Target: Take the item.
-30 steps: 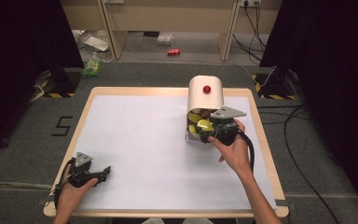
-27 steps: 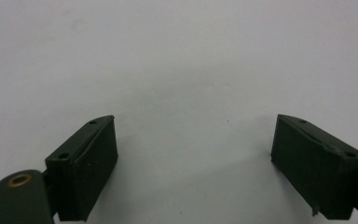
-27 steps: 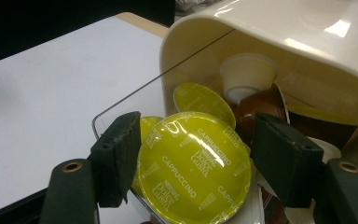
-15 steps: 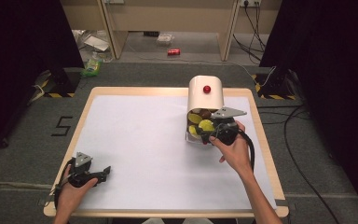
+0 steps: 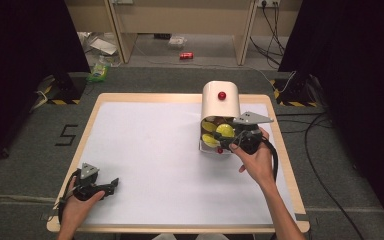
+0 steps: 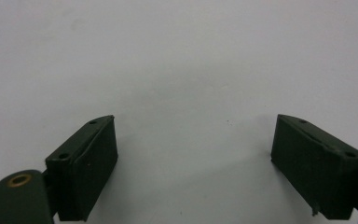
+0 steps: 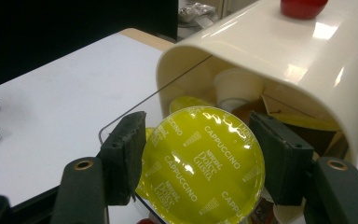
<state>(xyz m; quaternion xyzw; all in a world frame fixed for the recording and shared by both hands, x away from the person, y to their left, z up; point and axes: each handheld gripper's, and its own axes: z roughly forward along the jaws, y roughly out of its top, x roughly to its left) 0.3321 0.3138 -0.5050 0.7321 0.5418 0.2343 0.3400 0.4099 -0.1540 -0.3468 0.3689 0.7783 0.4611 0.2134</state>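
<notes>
R gripper [image 7: 200, 163]: jaws have just been closing, now clamped on yellow-green capsule [image 7: 200, 165], one pad on each side of its rim, foil lid w/ "Cappuccino" print facing the camera. Capsule at the mouth of cream container [image 7: 279, 60], lying on its side, opening toward the person; clear door [image 7: 135, 112] hanging open at front. More capsules inside behind it: a white one [image 7: 237, 86], another yellow one partly hidden. Red knob [image 7: 303, 7] on top of container's curved shell.

High view: R gripper [image 5: 232, 137] at container [image 5: 220, 102] mouth, right-centre of white table [image 5: 150, 150], near far edge. Grey plate on top, cable looping back along wrist. R hand [image 5: 255, 160] wrapped round gripper body from behind, forearm coming in from bottom edge, angled up and slightly left; gripper roughly level, pointing into opening. Held capsule [image 5: 225, 130] visible as yellow disc just in front of the jaws, w/ others beside it.

L gripper [image 6: 196, 158]: jaws spread wide, nothing btwn them, bare white tabletop below. High view: L gripper [image 5: 112, 184] near front-left corner of table, well apart from container, pointing right. L hand [image 5: 77, 202] gripping body from below-left, resting low at table edge.
</notes>
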